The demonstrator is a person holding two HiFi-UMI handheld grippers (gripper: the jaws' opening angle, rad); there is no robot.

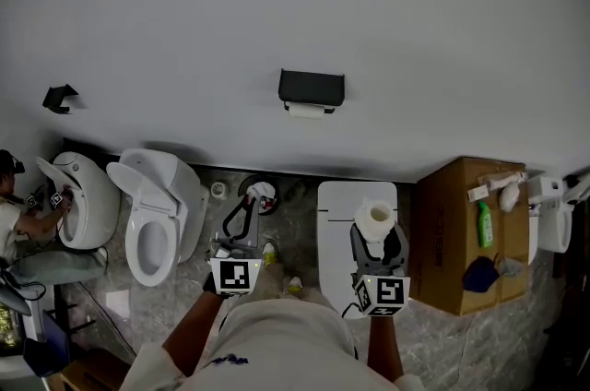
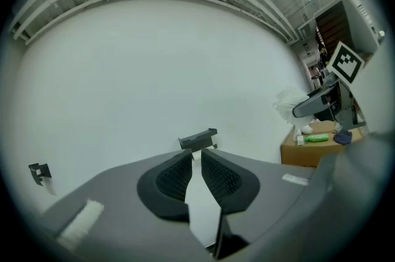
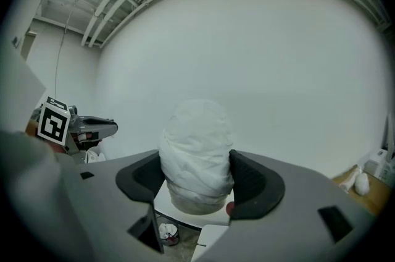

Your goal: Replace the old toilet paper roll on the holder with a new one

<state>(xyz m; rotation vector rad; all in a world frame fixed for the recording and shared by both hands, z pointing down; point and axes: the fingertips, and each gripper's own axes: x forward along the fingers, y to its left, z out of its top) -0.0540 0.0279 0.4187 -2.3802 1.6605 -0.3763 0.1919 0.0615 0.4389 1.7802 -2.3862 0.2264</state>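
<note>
A black toilet paper holder [image 1: 312,88] is fixed to the white wall, and a thin old roll [image 1: 309,111] hangs under it. The same holder [image 2: 199,139] shows straight ahead in the left gripper view, just beyond the jaws. My left gripper [image 1: 247,207] [image 2: 192,156] points level at the wall with only a narrow gap between its pads and nothing in it. Lower right, my right gripper [image 1: 376,237] [image 3: 197,162] is shut on a full white new roll [image 1: 375,219] [image 3: 197,143], which stands upright between the pads.
A white toilet [image 1: 152,214] stands at the left, and a person [image 1: 18,214] works at another toilet [image 1: 85,195] beyond it. A white cistern lid [image 1: 343,195] lies below the roll. A cardboard box [image 1: 456,242] carrying a green bottle [image 1: 484,223] sits at the right. A second black holder [image 1: 60,97] is at the far left.
</note>
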